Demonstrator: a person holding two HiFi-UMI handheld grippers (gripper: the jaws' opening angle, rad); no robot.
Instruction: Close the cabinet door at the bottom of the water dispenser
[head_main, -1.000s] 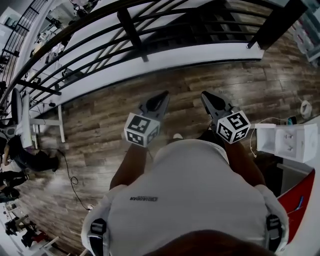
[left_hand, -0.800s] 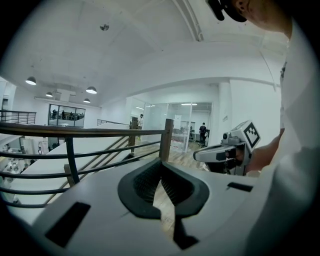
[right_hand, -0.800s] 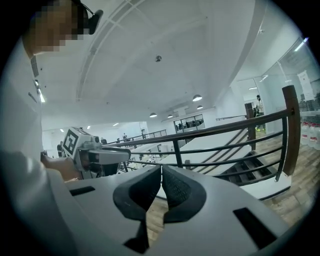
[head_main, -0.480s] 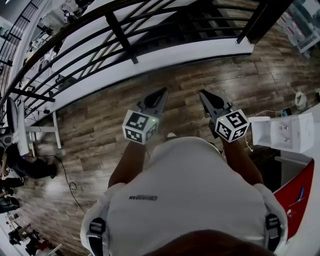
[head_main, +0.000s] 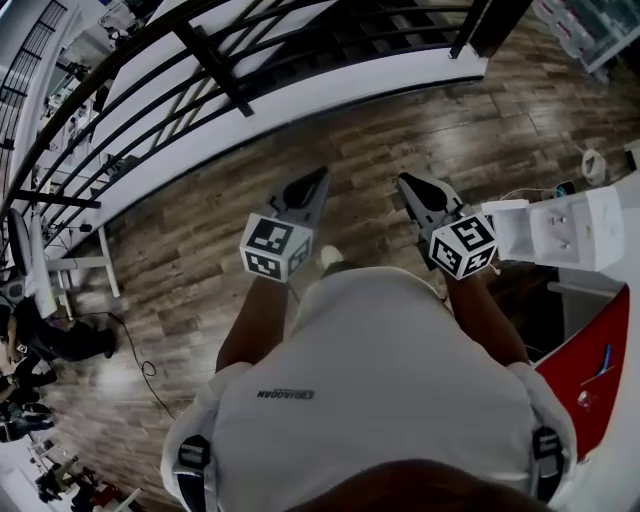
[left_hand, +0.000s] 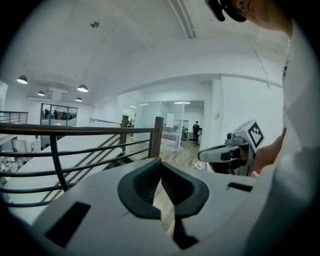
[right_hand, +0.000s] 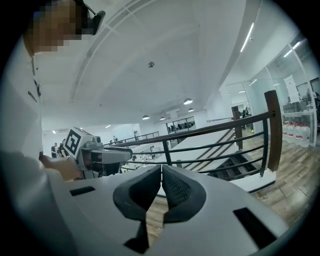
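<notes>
Head view, left gripper (head_main: 316, 180): jaws drawn together and empty, held out over the wooden floor (head_main: 430, 140), its marker cube (head_main: 274, 247) near the person's white shirt (head_main: 370, 380).
Head view, right gripper (head_main: 408, 184): jaws also together and empty, just to the right of the left gripper, and both point toward the far railing (head_main: 215, 70).
Head view, right edge: a white boxy unit (head_main: 565, 235) is just right of the right gripper's cube, with a red panel (head_main: 590, 385) nearer the person.
Head view, cabinet door: I cannot tell it apart here, nor whether the white unit is the dispenser.
Left gripper view, jaws: the dark pads meet at their tips, with nothing held.
Left gripper view, surroundings: the railing and its wooden post are on the far left, the right gripper is on the right, and glass partitions are far behind.
Right gripper view, jaws: the pads are closed tip to tip and empty.
Right gripper view, surroundings: the left gripper is on the left, the railing crosses ahead with stairs beyond it, and pale bottles (right_hand: 299, 134) stand at the far right.
</notes>
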